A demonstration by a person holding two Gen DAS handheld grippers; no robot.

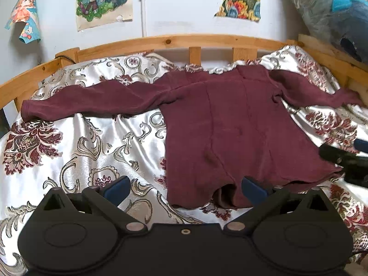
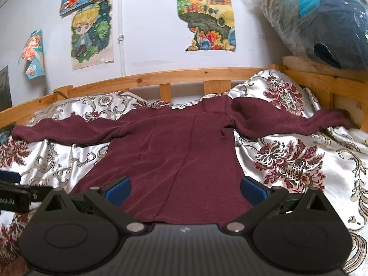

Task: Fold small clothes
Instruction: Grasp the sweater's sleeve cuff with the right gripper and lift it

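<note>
On the bed (image 1: 92, 142), over a satin floral bedspread (image 2: 287, 158), lies 1 maroon long-sleeved top (image 1: 220, 128), spread flat with its hem toward the cameras and its neck toward the wooden rail (image 1: 174, 41).

Both sleeves stretched out sideways: left sleeve (image 1: 92, 103) runs to the far left; right sleeve (image 2: 287, 119) reaches toward the bed's corner post. Body shows 2 or 3 soft lengthwise creases, otherwise smooth.

Step in hand, as I judge it: the garment is laid out and no fold is made yet. This looks like the pause before the 1st fold.

- Left gripper (image 1: 184, 187): jaws spread wide, empty. It hovers at the hem's left corner; the right blue pad (image 1: 253, 189) overlaps the hem edge in view, though contact cannot be confirmed.
- Right gripper (image 2: 185, 189): jaws spread wide, empty, poised over the lower right part of the body, cloth visible between the pads. Touching or just above, cannot tell.

Each gripper shows at the edge of the other's view, so they are near one another along the hem.

Next move likely calls for lowering each gripper to pinch a single edge, a sleeve or a hem corner, closing on both cloth layers without catching the slippery bedspread beneath, then carrying it inward across the body.
</note>
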